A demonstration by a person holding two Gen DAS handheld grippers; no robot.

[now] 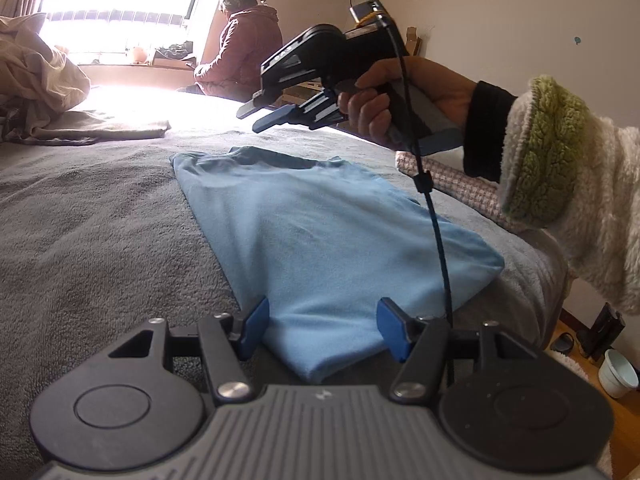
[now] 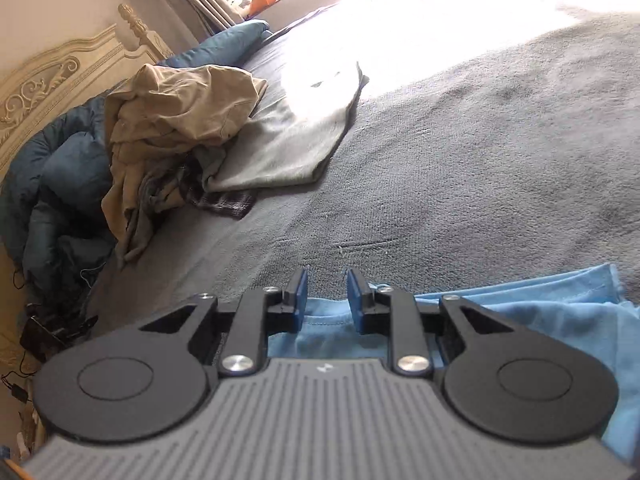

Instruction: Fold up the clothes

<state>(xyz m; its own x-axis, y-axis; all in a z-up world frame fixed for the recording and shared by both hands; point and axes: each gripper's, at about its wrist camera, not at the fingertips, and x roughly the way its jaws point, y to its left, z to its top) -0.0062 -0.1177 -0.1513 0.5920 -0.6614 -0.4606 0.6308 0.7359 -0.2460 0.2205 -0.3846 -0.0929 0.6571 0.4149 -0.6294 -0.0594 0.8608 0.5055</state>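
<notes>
Lying folded on the bed (image 1: 100, 208), the shirt (image 1: 320, 240) sat between the left hand-held gripper's (image 1: 323, 330) wide jaws, ungripped; the right hand-held gripper (image 2: 327, 298), narrowly parted, hovered empty over its edge.

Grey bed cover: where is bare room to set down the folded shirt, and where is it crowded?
Bare grey bed cover lies between the folded light blue shirt and the flat grey garment. Crowded near the carved headboard: the crumpled beige clothes pile and dark blue quilt.

Blown-out window (image 1: 120, 12) glare, fisheye-warped edges
</notes>
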